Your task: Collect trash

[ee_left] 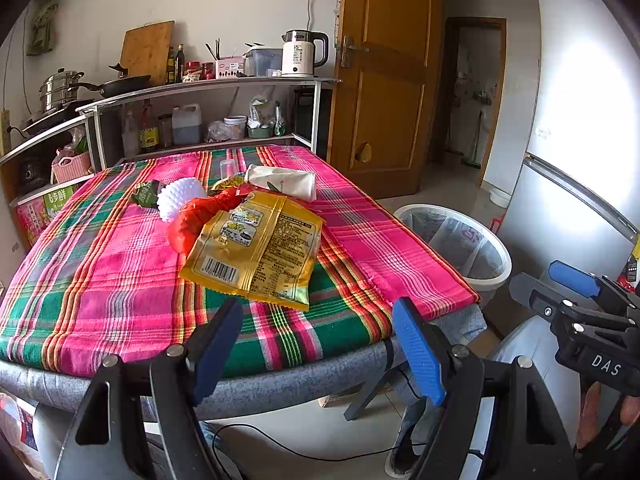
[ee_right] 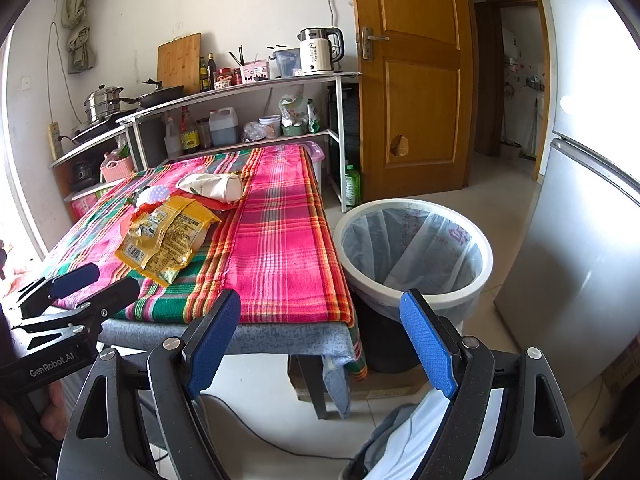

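A yellow snack bag [ee_left: 256, 252] lies on the plaid-covered table [ee_left: 100, 280], over a red plastic bag [ee_left: 196, 216]. Behind them are a white foam net [ee_left: 178, 196], a dark green wrapper [ee_left: 146, 194] and a white tissue pack [ee_left: 282, 180]. A white bin [ee_right: 416, 248] with a clear liner stands on the floor right of the table. My left gripper [ee_left: 320, 344] is open and empty at the table's near edge, just short of the yellow bag. My right gripper [ee_right: 324, 340] is open and empty, near the table's right corner and the bin.
A shelf unit [ee_left: 208, 88] with pots, bottles and a kettle [ee_left: 302, 54] stands behind the table. A wooden door [ee_right: 416, 80] and a silver fridge [ee_right: 580, 240] are to the right. A cable [ee_left: 300, 448] runs on the floor below.
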